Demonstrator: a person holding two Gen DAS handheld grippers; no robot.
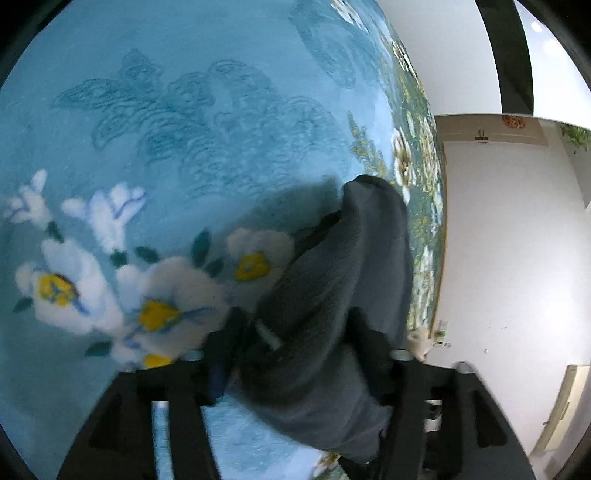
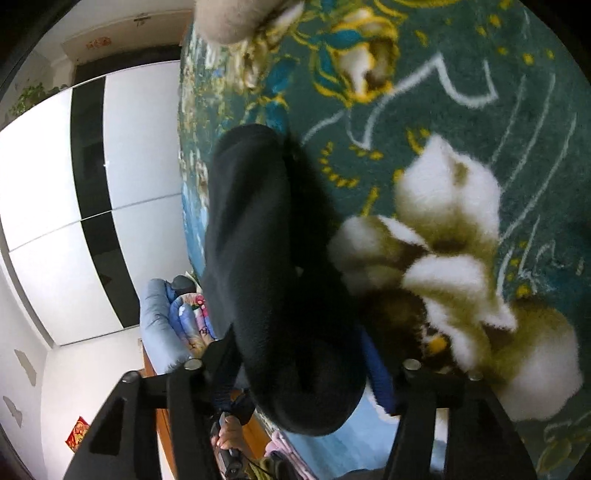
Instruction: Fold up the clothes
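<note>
Plush blue blanket [image 1: 221, 55] with white and yellow flowers fills the left wrist view, spread over a bed; its border turns dark green with gold and white blooms, which the right wrist view shows close up [image 2: 461, 110]. Beyond the blanket's edge stand white wardrobe doors [image 2: 55, 221] with a black strip [image 2: 92, 184] down the middle.

Both grippers hold the same dark garment [image 1: 332, 295]. The left gripper [image 1: 295, 350] has its jaws closed on a thick bunch of the grey-black cloth, which rises ahead of the jaws in a folded ridge and spills down behind them, hiding most of the gap. A small pale tag or cord end [image 1: 269, 336] shows on the cloth just inside the left jaw.

The right gripper [image 2: 299, 354] likewise clamps a heavy roll of the garment [image 2: 266, 240], which runs forward from the jaws and blocks the view of the blanket straight ahead. A blue pad [image 2: 380, 376] lines the right jaw, pressed against the cloth.

Left of and below the right jaws lie a pale blue quilt [image 2: 159, 325] with bright printed bedding, and a hand [image 2: 229, 435] gripping a handle. At the top, well ahead of the jaws, a beige fluffy thing [image 2: 229, 18] rests on the blanket.
</note>
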